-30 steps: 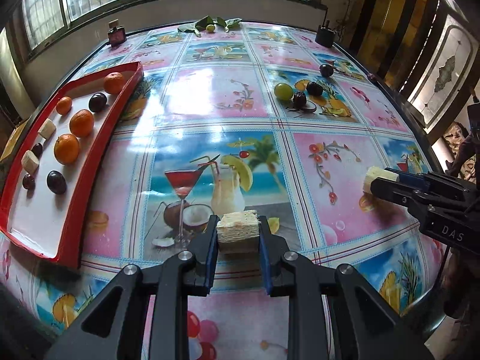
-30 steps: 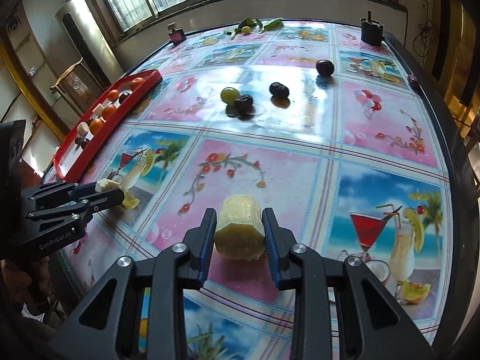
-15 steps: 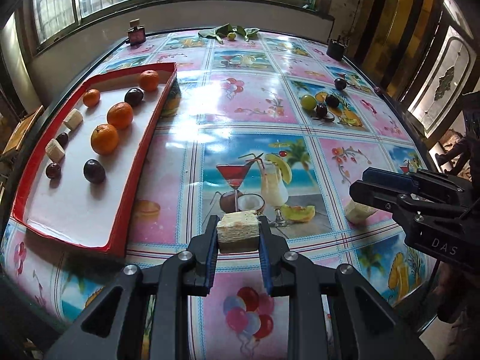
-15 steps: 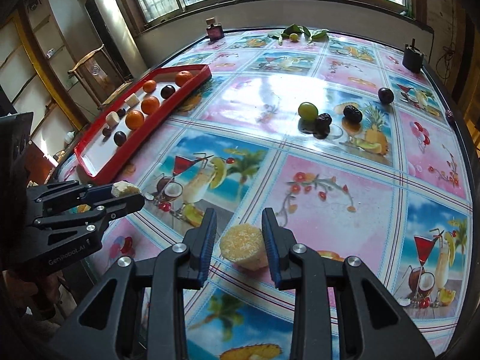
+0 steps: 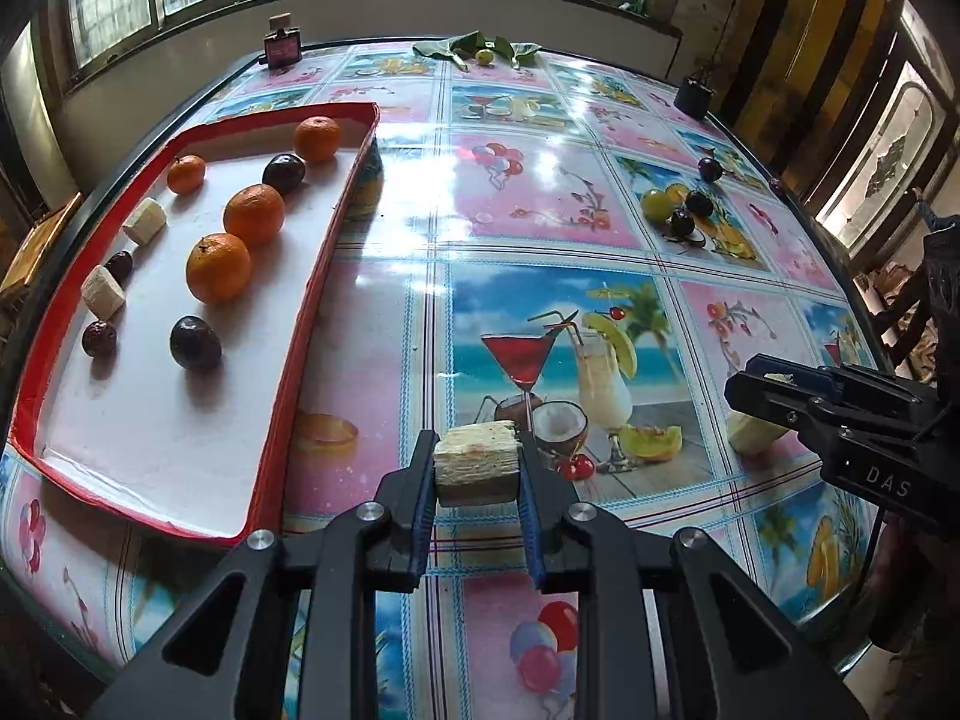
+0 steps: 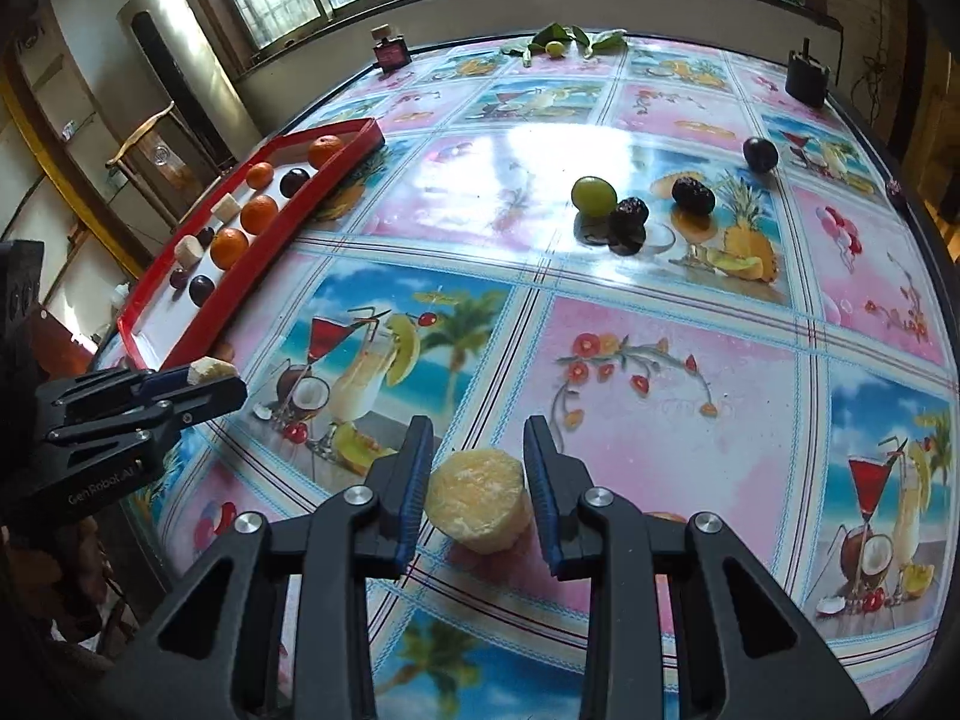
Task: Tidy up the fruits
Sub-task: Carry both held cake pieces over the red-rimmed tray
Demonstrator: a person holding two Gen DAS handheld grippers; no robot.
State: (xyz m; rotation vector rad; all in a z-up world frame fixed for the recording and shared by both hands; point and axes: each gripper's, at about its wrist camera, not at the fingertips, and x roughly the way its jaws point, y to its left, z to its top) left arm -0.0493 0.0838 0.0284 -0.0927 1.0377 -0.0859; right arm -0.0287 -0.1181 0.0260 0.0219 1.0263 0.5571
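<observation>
From the left wrist, the left gripper [image 5: 477, 471] clamps a pale cut chunk [image 5: 477, 468] above the tablecloth [image 5: 540, 192], just right of the red tray [image 5: 288, 372]; from the right wrist, the right gripper [image 6: 478, 480] grasps a round yellowish piece [image 6: 478, 498] over the cloth.

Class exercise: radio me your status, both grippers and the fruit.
Left gripper shut on pale chunk. Right gripper shut on yellow chunk. Red tray left, path clear.

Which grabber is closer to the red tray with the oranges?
Left. The left gripper hangs just beside the red tray, near its front corner. The right gripper is farther out over the table, beyond the left one.
</observation>
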